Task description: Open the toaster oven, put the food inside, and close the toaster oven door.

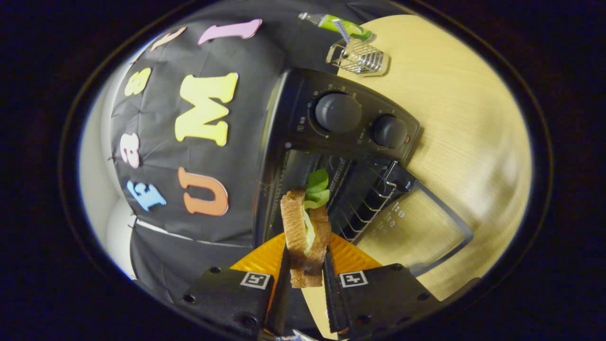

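In the gripper view, the gripper [307,270] is closed onto a toasted-bread sandwich with green lettuce [306,227], one finger pressing on each slice, so the sandwich stands on edge between them with a lettuce leaf sticking out beyond its far end. The whole scene appears rolled sideways. Each finger carries a small square black-and-white marker near its tip; no words can be read on them.

Just under the sandwich lies a ribbed orange plastic plate [352,258], showing on both sides of the fingers. Directly ahead stands the black toaster oven with two round dark knobs [350,123] on its control panel. White scale marks and small symbols ring the knobs, but they are too small to read. Its glass door [416,227] is folded fully open and lies over the pale wooden worktop [464,123]; faint white printing on the glass is likewise illegible. The wire rack [367,194] shows inside the open cavity, just beyond the lettuce.

Beyond the oven, a small wire holder [360,58] sits on the worktop, with a green tube [343,27] just beside it; any lettering on the tube cannot be made out.
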Demonstrator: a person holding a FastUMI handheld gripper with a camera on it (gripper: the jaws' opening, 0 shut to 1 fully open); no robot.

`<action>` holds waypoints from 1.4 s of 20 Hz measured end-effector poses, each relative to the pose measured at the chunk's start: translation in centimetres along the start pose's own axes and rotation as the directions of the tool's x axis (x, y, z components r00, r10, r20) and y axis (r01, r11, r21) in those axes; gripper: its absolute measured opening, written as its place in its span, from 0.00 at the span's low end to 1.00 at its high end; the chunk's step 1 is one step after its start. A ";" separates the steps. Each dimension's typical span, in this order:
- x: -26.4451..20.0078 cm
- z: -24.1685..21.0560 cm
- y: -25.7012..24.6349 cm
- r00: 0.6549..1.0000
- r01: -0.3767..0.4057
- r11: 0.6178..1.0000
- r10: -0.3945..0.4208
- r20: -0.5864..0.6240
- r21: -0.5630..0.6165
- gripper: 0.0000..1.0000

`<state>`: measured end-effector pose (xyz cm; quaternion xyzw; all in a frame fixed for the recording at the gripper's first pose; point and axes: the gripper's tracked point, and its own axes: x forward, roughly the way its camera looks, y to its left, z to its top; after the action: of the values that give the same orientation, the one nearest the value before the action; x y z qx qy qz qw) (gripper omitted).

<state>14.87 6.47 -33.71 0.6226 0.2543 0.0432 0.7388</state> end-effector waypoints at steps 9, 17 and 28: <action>5.2 -4.7 0.4 0.997 -0.026 1.000 0.024 0.072 0.016 0.42; 6.4 -7.7 0.7 0.996 0.078 0.983 -0.083 -0.026 -0.167 0.76; 4.8 -9.7 -2.2 0.911 0.233 0.677 -0.404 -0.088 -0.698 0.86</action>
<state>14.29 16.54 -38.23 0.2485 0.4119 0.0754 0.8735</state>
